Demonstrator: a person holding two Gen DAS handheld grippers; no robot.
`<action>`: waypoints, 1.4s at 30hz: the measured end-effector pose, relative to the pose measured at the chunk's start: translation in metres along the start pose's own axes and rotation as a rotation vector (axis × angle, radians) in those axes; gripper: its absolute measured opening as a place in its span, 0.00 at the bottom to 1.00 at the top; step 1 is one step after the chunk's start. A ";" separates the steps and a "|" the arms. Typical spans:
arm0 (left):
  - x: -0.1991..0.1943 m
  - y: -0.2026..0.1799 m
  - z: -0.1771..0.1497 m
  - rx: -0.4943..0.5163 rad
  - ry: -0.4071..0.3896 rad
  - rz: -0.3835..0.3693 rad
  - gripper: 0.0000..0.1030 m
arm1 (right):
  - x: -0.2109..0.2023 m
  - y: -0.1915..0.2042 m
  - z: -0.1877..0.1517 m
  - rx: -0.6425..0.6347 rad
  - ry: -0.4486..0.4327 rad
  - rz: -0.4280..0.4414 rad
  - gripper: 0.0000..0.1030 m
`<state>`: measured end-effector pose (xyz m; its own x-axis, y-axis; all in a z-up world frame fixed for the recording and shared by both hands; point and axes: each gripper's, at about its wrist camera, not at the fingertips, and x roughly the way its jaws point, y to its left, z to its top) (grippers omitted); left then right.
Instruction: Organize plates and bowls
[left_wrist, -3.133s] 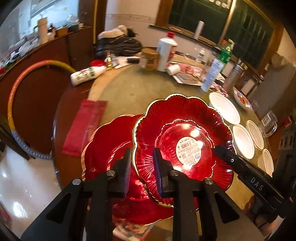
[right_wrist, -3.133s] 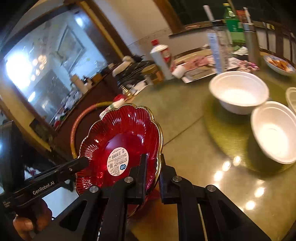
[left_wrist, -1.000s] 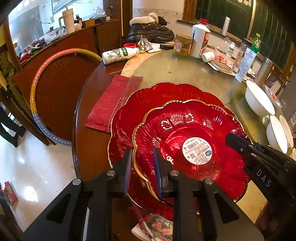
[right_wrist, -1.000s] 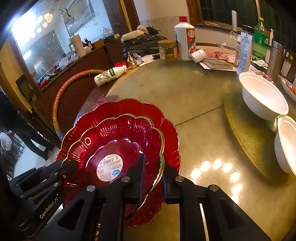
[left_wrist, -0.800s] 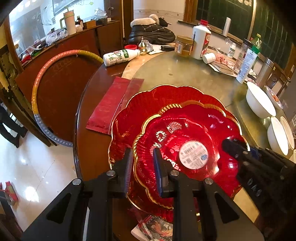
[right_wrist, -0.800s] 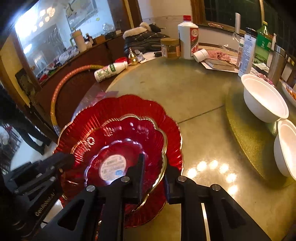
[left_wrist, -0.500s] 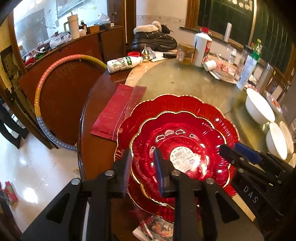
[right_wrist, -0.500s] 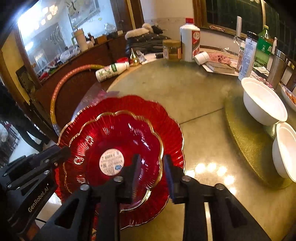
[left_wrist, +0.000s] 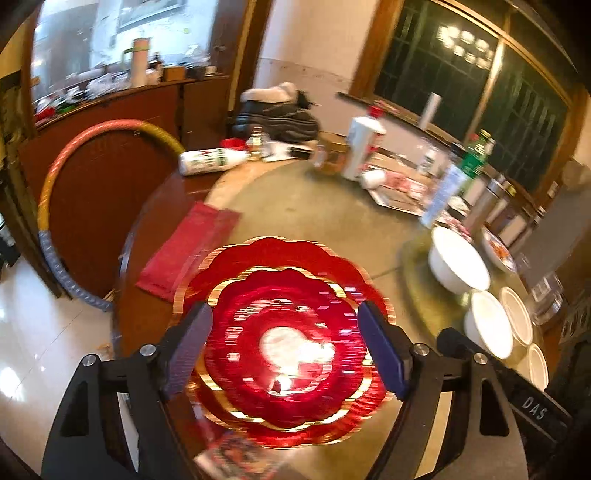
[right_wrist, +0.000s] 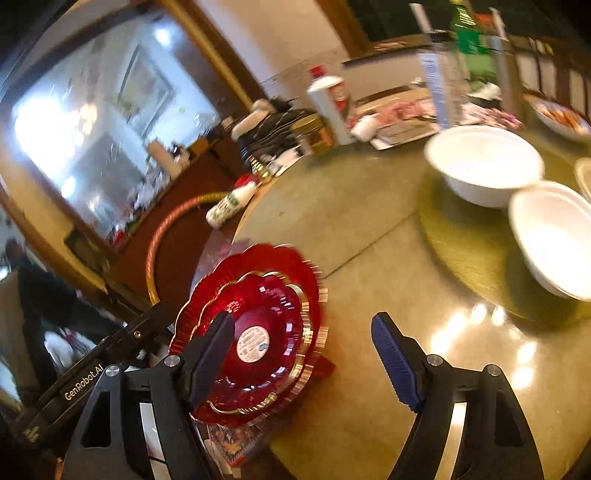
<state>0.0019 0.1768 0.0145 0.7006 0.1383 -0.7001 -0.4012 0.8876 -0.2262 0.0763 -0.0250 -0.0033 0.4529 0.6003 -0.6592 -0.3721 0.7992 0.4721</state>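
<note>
A small red scalloped plate (left_wrist: 288, 347) with a white sticker lies nested on a larger red plate (left_wrist: 280, 247) at the table's near edge. My left gripper (left_wrist: 282, 306) hovers over the pair, its jaws opening and pressing on nothing. In the right wrist view the same small plate (right_wrist: 255, 343) and large plate (right_wrist: 269, 258) sit low at the left. My right gripper (right_wrist: 303, 317) is beside them, its jaws opening with only bare table between them. White bowls (left_wrist: 458, 262) (right_wrist: 484, 162) stand on the green turntable to the right.
A red cloth (left_wrist: 184, 251) lies left of the plates and a magazine (right_wrist: 236, 443) under them. Bottles, a jar (left_wrist: 332, 155) and papers crowd the far side of the table. A hoop (left_wrist: 55, 177) leans against the cabinet. A person (right_wrist: 44, 295) stands at the left.
Both grippers went from shut on the small red plate's rim to open, leaving it on the larger plate. Both have lifted back, and the right one has swung to the right.
</note>
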 end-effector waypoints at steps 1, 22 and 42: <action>0.002 -0.010 0.000 0.015 0.007 -0.015 0.79 | -0.008 -0.008 0.000 0.018 -0.012 -0.003 0.76; 0.084 -0.220 -0.028 0.247 0.249 -0.213 0.79 | -0.088 -0.214 0.017 0.465 -0.124 -0.164 0.64; 0.124 -0.262 -0.055 0.389 0.282 -0.144 0.14 | -0.057 -0.239 0.019 0.487 -0.074 -0.177 0.07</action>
<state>0.1615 -0.0623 -0.0503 0.5246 -0.0742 -0.8481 -0.0244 0.9945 -0.1022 0.1545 -0.2495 -0.0670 0.5369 0.4415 -0.7189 0.1273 0.8000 0.5863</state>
